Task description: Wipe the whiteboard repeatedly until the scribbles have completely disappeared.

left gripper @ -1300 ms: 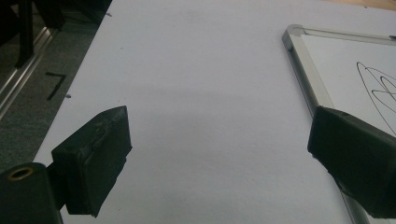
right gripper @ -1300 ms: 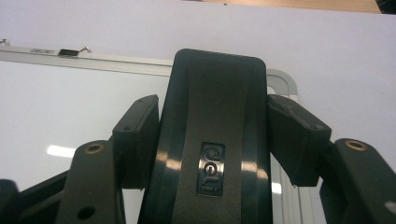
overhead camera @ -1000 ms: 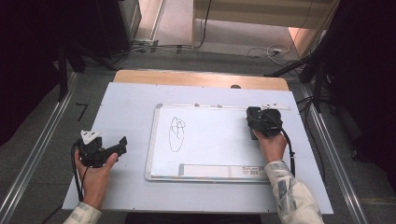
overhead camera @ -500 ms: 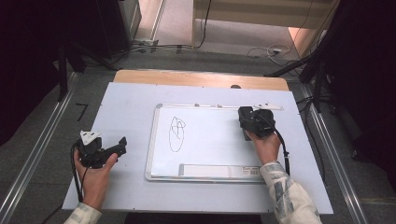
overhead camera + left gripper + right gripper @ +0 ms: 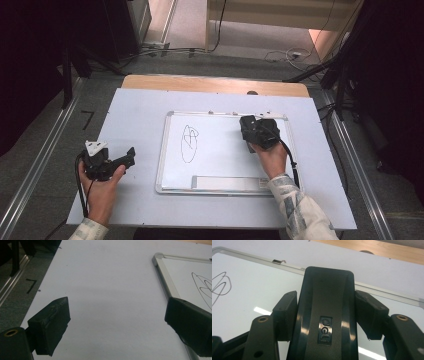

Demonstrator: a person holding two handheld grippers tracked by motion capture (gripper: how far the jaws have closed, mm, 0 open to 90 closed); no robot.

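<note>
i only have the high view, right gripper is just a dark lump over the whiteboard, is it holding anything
Observer: Yes. In the right gripper view, the right gripper is shut on a black eraser with a small logo plate.
Operator: is the left gripper holding anything
Observer: No. The left gripper view shows the left gripper open, with bare table between its jaws.
Operator: what is ahead of the left one
Observer: The whiteboard frame corner, with part of the scribble beyond it.

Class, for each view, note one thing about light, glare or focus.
High view: dim surroundings, the whiteboard evenly lit. Left gripper view: a soft shadow falls on the table and the near jaws look slightly soft. Right gripper view: bright streaks of glare on the whiteboard beside the black eraser.
</note>
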